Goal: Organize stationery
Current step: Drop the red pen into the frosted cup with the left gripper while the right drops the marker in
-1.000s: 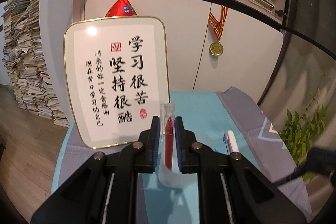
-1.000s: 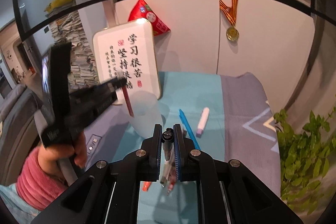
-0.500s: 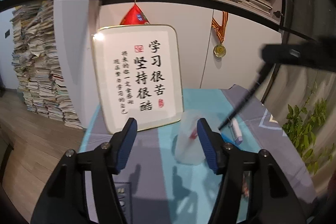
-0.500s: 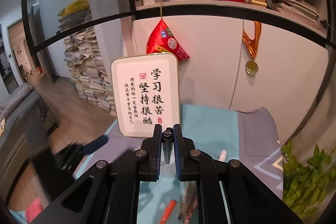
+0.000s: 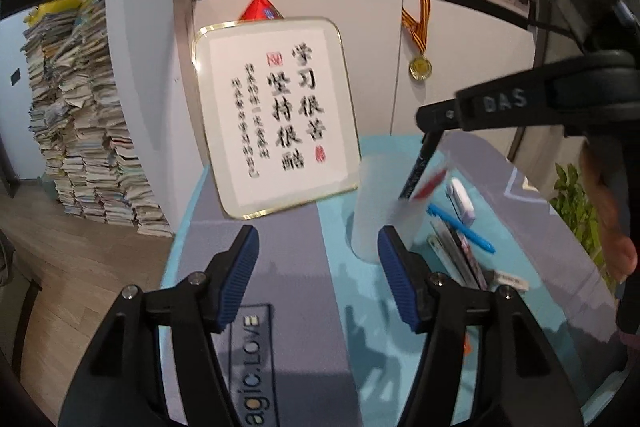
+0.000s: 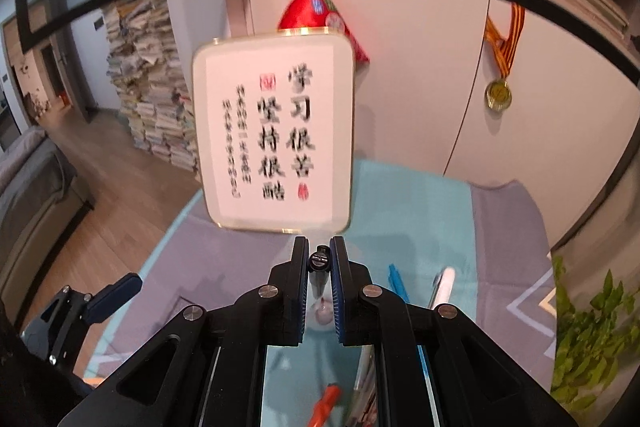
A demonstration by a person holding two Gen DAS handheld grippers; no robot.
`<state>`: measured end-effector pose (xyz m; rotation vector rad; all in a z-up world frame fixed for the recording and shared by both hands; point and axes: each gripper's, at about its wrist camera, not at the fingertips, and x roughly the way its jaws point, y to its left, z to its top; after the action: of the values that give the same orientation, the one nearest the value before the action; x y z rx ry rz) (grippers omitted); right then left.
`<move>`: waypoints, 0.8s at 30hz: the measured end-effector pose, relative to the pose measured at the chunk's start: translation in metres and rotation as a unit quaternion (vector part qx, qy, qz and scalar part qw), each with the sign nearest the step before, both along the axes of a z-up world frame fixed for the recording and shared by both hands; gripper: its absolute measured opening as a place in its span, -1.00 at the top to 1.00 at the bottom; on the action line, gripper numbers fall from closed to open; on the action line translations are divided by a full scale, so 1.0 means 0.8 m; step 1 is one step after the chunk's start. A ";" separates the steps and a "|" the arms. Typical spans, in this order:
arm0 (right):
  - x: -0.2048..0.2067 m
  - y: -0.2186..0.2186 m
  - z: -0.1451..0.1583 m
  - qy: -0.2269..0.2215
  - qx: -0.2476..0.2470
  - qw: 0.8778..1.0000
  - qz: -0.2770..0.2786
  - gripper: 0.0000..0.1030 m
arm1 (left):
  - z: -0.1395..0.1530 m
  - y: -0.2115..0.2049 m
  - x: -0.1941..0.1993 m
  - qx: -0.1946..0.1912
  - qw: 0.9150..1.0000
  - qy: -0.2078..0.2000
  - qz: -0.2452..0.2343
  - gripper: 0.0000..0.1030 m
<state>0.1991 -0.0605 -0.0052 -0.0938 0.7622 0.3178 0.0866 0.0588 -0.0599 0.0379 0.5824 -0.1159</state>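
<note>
In the right wrist view, the right gripper [image 6: 320, 263] at centre frame has its fingers clamped narrowly on a black pen [image 6: 319, 261]. In the left wrist view, the left gripper [image 5: 318, 259] stands wide with nothing between its fingers; the translucent cup [image 5: 376, 203] sits just above its right finger, the black pen's tip over it, with loose pens [image 5: 460, 227] to the right.

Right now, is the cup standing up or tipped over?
Standing up. The cup sits upright on the mat, with a red pen inside.
</note>
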 end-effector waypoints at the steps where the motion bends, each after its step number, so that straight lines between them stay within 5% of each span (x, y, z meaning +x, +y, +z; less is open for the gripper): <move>1: 0.003 0.000 -0.004 0.008 0.000 1.000 -0.001 0.78 | -0.002 -0.001 -0.001 0.000 1.000 0.002 -0.002 -0.18; 11: 0.005 0.007 -0.023 0.034 0.001 0.999 0.009 0.78 | -0.001 0.005 -0.008 -0.012 1.000 0.011 0.005 -0.18; 24: -0.052 -0.029 -0.001 -0.006 0.043 0.998 0.046 0.77 | 0.001 0.000 -0.013 -0.008 1.000 0.019 0.011 -0.19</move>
<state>0.1576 -0.0836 -0.0057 -0.0492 0.7334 0.4363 0.0765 0.0592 -0.0589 0.0142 0.6201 -0.1007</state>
